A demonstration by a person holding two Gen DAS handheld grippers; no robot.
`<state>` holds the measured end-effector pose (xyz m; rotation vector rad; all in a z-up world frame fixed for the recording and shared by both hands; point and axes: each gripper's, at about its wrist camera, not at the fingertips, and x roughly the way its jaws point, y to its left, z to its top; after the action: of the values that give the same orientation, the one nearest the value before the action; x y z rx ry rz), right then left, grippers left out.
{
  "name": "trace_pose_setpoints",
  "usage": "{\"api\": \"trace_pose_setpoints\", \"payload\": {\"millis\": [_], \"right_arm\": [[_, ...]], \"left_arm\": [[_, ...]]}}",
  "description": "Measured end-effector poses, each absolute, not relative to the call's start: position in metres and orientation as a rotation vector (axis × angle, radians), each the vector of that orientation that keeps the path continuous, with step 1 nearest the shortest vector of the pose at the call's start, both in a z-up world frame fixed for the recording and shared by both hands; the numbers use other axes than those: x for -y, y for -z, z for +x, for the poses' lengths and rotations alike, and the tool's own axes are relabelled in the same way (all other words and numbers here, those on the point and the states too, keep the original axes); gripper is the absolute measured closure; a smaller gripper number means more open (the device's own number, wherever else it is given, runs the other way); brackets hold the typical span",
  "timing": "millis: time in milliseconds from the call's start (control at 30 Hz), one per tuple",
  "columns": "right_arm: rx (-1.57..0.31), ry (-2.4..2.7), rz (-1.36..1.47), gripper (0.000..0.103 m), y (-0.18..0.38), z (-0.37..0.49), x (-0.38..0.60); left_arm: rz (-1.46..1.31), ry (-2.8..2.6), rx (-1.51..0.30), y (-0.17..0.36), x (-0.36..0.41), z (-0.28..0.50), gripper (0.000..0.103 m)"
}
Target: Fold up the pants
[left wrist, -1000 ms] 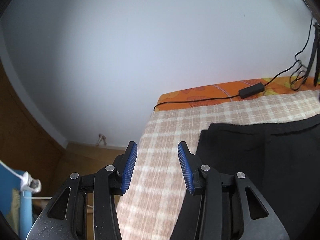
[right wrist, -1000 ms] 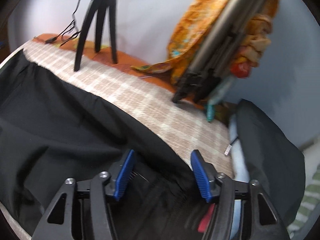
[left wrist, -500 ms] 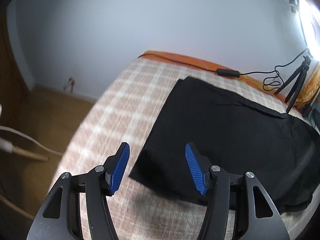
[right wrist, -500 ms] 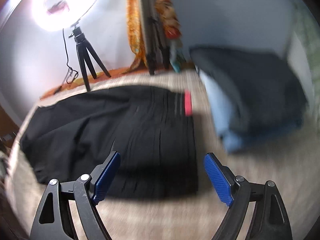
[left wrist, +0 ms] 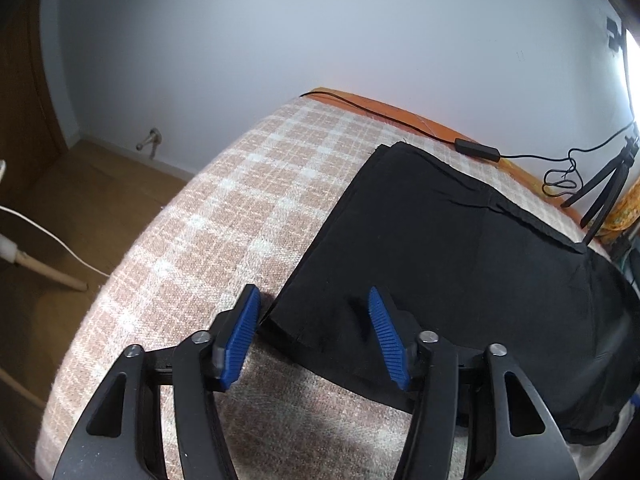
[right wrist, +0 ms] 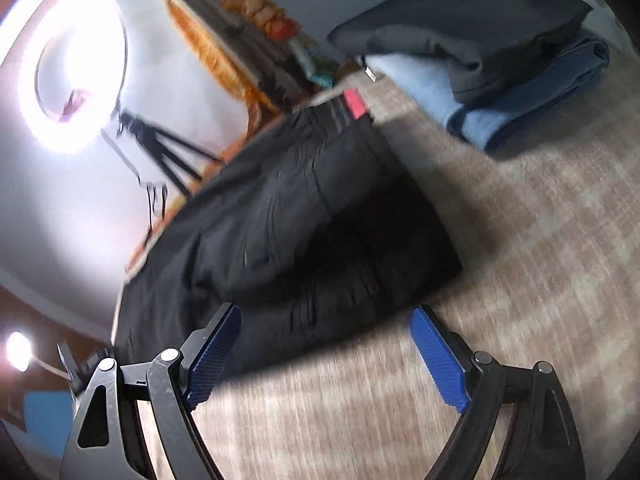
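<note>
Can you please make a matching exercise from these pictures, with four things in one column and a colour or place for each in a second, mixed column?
Things:
1. pants
2. ring light
3. grey folded cloth
4. left gripper

Descriptions:
A. glowing white, on a tripod by the wall
B. open, its blue pads either side of a pants corner
C. black, spread flat on the checked bedcover
D. on top of folded blue cloth

Pairs: 1-C, 2-A, 3-D, 4-B

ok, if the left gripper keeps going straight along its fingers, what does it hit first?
Probably the near corner of the black fabric pants, which lies between the open fingers of the left gripper, on the plaid beige blanket. Depth is unclear.
</note>
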<state>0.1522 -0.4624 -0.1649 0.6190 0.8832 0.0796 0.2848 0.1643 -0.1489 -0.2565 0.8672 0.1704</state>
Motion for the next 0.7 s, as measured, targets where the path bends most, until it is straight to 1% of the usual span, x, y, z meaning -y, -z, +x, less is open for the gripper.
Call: {"api": "trace_pose_setpoints", "payload": {"millis": [33,67,100,133,200,233,267,300,333,367,400,433,467,500,567,700], "right_arm": [[-0.860,-0.076,0.643,0.007,0.165,0.154,0.463],[-0.850,-0.073,0.662,0.003,0.165,0.157,0.463],[-0.831,-0.068,0.681,0.002,0.165,0.160,0.463],[-0.821,-0.059,0.690,0.002,0.165,0.163,0.462],[-0.791,-0.023,0.698,0.005,0.165,0.167,0.462],[-0.780,-0.007,0.701,0.013,0.165,0.167,0.462],[-0.775,0.010,0.707,0.025,0.165,0.168,0.462],[-0.773,0.023,0.727,0.031,0.166,0.169,0.464],[-0.768,0.031,0.751,0.039,0.168,0.169,0.466],[-0.759,0.036,0.777,0.056,0.169,0.169,0.469],[-0.754,0.036,0.817,0.067,0.172,0.168,0.473],[-0.756,0.026,0.842,0.075,0.174,0.168,0.475],[-0.759,0.021,0.857,0.080,0.174,0.168,0.476],[-0.757,0.014,0.850,0.081,0.170,0.166,0.474],[-0.752,-0.011,0.802,0.086,0.156,0.164,0.467],[-0.696,-0.047,0.654,0.089,0.111,0.152,0.462]], "left_arm": [[-0.256,-0.173,-0.863,0.149,-0.165,0.285,0.060],[-0.260,-0.180,-0.861,0.149,-0.166,0.286,0.063],[-0.269,-0.186,-0.856,0.149,-0.167,0.286,0.065],[-0.274,-0.191,-0.853,0.149,-0.168,0.286,0.069],[-0.283,-0.195,-0.850,0.150,-0.170,0.287,0.072],[-0.288,-0.197,-0.847,0.150,-0.171,0.286,0.075],[-0.292,-0.197,-0.846,0.150,-0.172,0.286,0.076],[-0.297,-0.195,-0.845,0.149,-0.173,0.286,0.076],[-0.302,-0.194,-0.844,0.149,-0.174,0.286,0.077],[-0.306,-0.194,-0.843,0.149,-0.174,0.285,0.077],[-0.307,-0.194,-0.843,0.149,-0.174,0.285,0.077],[-0.307,-0.195,-0.843,0.149,-0.174,0.285,0.077],[-0.306,-0.195,-0.844,0.149,-0.174,0.286,0.077],[-0.305,-0.195,-0.844,0.149,-0.174,0.286,0.077],[-0.307,-0.196,-0.844,0.149,-0.173,0.286,0.077],[-0.302,-0.196,-0.845,0.148,-0.173,0.286,0.077]]}}
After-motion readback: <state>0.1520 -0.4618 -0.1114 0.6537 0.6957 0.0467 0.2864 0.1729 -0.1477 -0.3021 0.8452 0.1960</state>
